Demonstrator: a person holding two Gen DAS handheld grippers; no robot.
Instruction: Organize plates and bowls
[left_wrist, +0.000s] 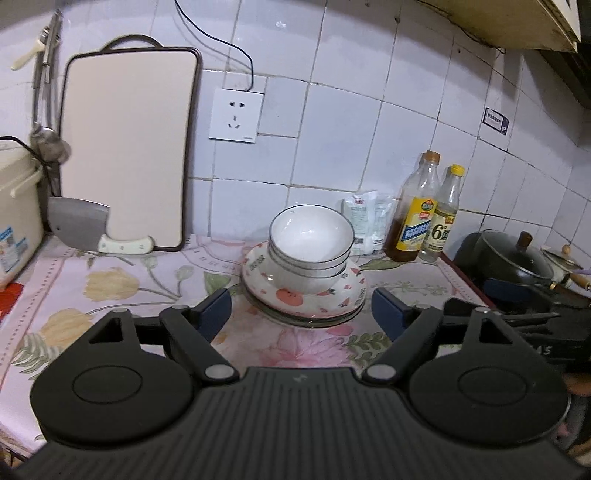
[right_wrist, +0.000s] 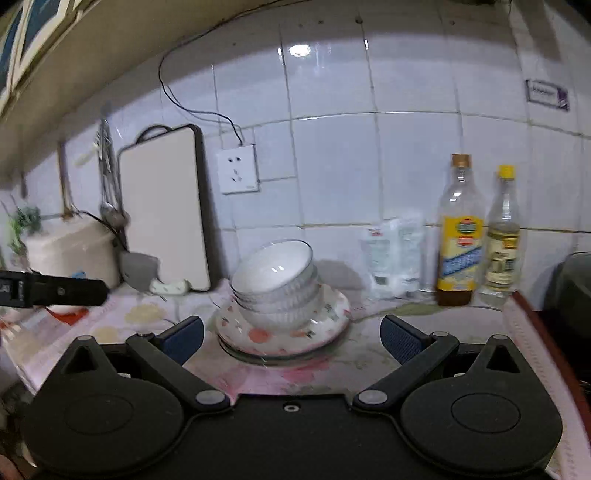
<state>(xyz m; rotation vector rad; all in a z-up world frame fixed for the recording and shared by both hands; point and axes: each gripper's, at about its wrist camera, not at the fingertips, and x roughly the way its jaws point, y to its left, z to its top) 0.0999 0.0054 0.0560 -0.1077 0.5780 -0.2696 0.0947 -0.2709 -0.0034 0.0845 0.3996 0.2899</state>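
Nearest the lens is the left gripper (left_wrist: 301, 308), its blue-padded fingers (left_wrist: 214, 314) spread wide with nothing between them; the right gripper (right_wrist: 291, 338) is likewise wide open and empty-handed, hovering just short of the dishes.

The landmark here is the stack of plates (left_wrist: 304, 295), which sits on the floral cloth (left_wrist: 110, 288) of the counter; nested on top of it, slightly toward its back, stand the white bowls (left_wrist: 310, 243) with thin dark rims, one inside another. Behind the stack and to its left a cutting board (left_wrist: 129, 147) leans on the tiled wall with a cleaver (left_wrist: 79, 227) at its foot; behind and to its right stand two bottles (left_wrist: 428, 210) and a plastic packet (left_wrist: 365, 221); further right of the stack is a dark lidded pan (left_wrist: 509, 258).

As a judgement, the sorting looks largely done: bowls are gathered on plates in one neat pile, and no loose dish shows elsewhere; what may remain is moving the pile to storage, though no such place is visible.

Both grippers point level toward the stack from the near side, each framing it between its fingers, neither touching it; the left one's arm shows at the left edge of the right wrist view.
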